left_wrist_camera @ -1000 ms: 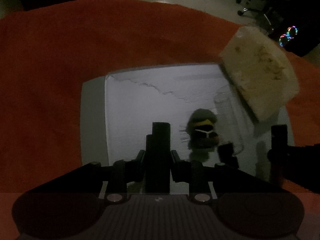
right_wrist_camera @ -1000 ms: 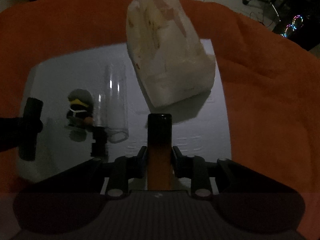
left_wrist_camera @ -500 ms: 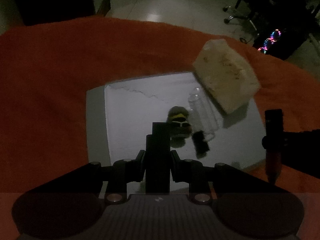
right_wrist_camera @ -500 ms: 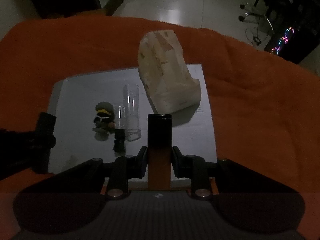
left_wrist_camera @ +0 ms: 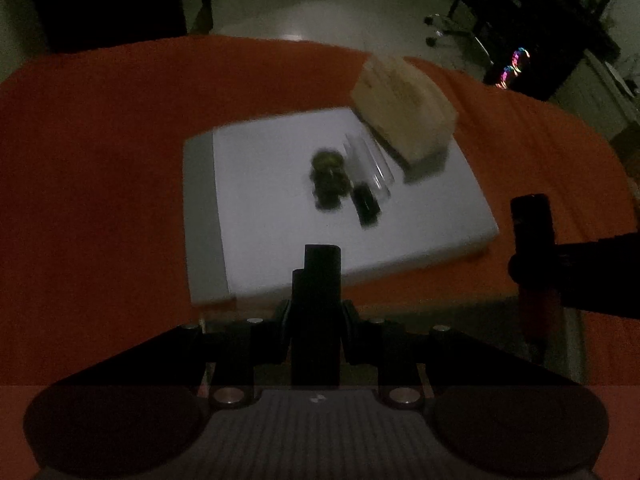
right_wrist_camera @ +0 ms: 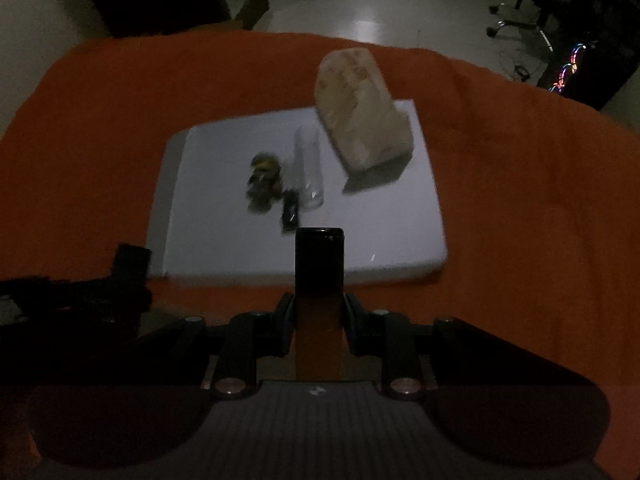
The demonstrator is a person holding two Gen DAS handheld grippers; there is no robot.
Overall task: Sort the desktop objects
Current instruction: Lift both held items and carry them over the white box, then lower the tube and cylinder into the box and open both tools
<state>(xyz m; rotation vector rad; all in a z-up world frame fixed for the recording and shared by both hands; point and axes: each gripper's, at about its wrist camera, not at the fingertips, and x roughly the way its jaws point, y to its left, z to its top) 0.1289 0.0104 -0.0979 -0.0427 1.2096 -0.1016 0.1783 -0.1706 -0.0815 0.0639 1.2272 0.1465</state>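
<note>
The white board (right_wrist_camera: 240,248) lies on the orange cloth (right_wrist_camera: 520,200) as the sorting area; on it the small figurine (right_wrist_camera: 262,182), the dark little bottle (right_wrist_camera: 290,210) and the clear tube (right_wrist_camera: 308,172) lie close together, the pale bag (right_wrist_camera: 362,110) at the far corner; the left gripper (left_wrist_camera: 317,256) and right gripper (right_wrist_camera: 319,240) hover nearer the camera than the board, fingers drawn narrow, nothing visibly between them, probably surveying.

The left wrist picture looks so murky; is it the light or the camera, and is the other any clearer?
Left wrist view: dim room, and the small figurine and clear tube on the white board are smeared by blur; fisheye bends the orange cloth. Right wrist view: equally dark and also blurred; the pale bag casts a shadow.
</note>
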